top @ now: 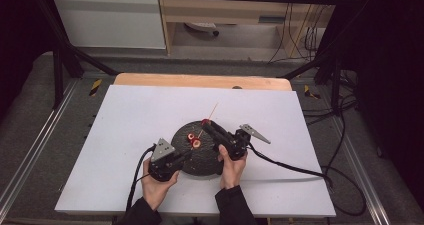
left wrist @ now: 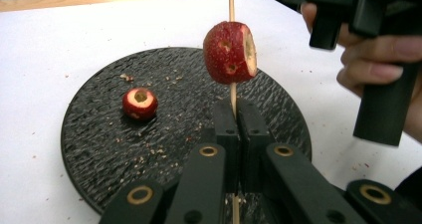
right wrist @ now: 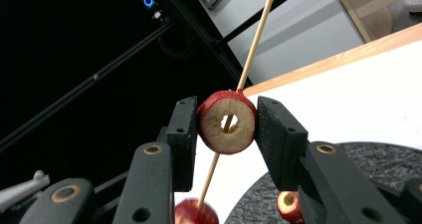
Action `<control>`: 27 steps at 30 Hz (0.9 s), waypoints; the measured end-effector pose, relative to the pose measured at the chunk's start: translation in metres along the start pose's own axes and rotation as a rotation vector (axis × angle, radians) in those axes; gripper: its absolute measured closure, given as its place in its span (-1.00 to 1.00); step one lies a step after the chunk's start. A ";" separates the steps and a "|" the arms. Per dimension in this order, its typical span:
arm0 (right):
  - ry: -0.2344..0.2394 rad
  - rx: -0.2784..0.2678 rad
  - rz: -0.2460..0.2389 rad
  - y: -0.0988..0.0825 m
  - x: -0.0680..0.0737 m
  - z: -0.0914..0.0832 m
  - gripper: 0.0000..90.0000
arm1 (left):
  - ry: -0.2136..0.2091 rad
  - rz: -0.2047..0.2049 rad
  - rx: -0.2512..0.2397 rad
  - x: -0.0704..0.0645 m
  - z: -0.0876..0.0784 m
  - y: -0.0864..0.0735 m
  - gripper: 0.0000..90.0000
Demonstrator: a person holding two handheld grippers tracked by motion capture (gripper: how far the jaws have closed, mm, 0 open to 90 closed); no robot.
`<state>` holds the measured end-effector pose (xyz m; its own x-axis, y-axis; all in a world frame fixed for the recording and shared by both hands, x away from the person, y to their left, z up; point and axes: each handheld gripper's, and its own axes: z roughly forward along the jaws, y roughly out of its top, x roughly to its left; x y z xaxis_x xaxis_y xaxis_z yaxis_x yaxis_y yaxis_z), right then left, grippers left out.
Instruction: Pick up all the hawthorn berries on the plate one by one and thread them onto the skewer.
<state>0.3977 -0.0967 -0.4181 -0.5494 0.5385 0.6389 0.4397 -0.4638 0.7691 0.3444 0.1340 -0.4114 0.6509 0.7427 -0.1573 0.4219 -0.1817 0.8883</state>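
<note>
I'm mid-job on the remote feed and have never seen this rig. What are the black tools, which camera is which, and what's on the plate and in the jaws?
No robot arm here: a person holds a hand-held two-jaw tool in each hand. The high view looks down on the white table, with the left gripper and right gripper meeting over a round black plate. The other two pictures come from cameras riding on the tools, looking along their jaws.

In the left gripper view, the jaws are shut on a thin wooden skewer, which already carries one cored red fruit. Another fruit piece lies on the plate among crumbs. In the right gripper view, the jaws pinch a cored fruit ring with the skewer passing through its hole.
</note>
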 end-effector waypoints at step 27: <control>-0.016 0.140 -0.104 -0.001 0.000 -0.008 -0.21 | -0.009 0.029 0.040 0.014 -0.004 -0.004 0.96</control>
<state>0.3913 -0.1018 -0.4188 -0.5866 0.5901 0.5547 0.4760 -0.3030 0.8256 0.3489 0.1478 -0.4154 0.6687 0.7309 -0.1360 0.4275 -0.2284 0.8747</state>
